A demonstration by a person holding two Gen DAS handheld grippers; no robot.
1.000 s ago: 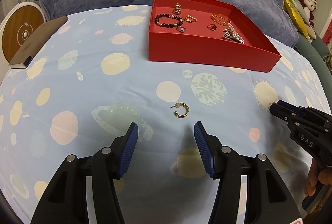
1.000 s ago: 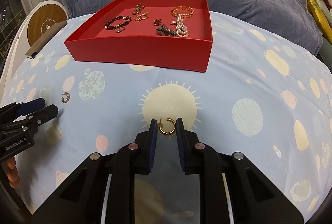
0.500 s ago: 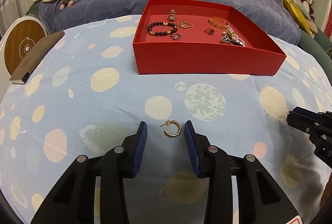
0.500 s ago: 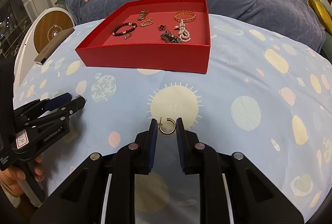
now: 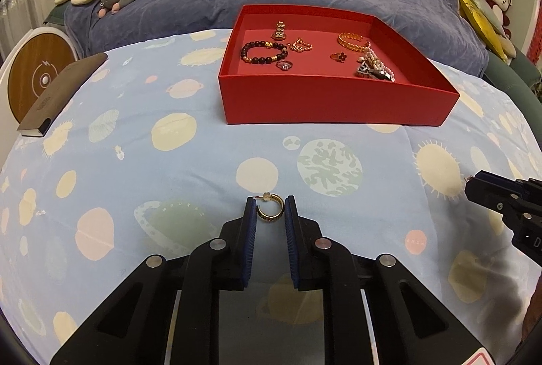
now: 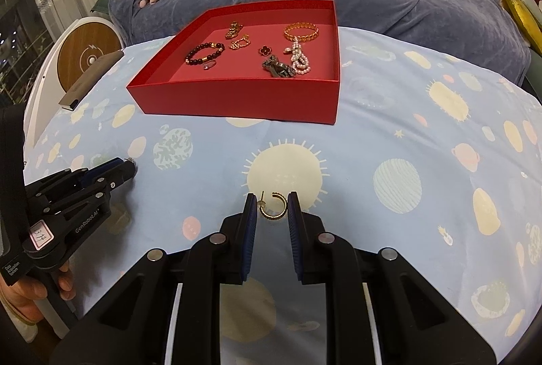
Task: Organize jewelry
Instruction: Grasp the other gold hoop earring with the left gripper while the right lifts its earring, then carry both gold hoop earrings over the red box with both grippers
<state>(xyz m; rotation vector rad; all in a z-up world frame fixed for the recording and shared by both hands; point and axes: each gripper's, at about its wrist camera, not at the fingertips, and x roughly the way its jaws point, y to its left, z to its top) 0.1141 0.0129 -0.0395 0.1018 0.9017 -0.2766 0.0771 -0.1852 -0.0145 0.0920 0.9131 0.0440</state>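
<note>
Gold hoop earrings lie on the planet-print cloth (image 5: 203, 162), both on the near side of the red tray (image 5: 335, 107) (which holds bracelets and rings). The left gripper (image 5: 270, 212) is closing, its pads touching one hoop earring (image 5: 270, 211). The right gripper (image 6: 271, 207) is clamped on the other hoop earring (image 6: 273, 207).

The left gripper (image 5: 270, 209) is closing on a gold hoop earring (image 5: 270, 211) that lies on the planet-print cloth (image 5: 176, 162) — its 2 blue pads (image 5: 249, 222) touch the hoop's sides. Beyond sits a red tray (image 5: 335, 101) of jewelry; the right gripper (image 5: 474, 187) shows at the right edge.
</note>
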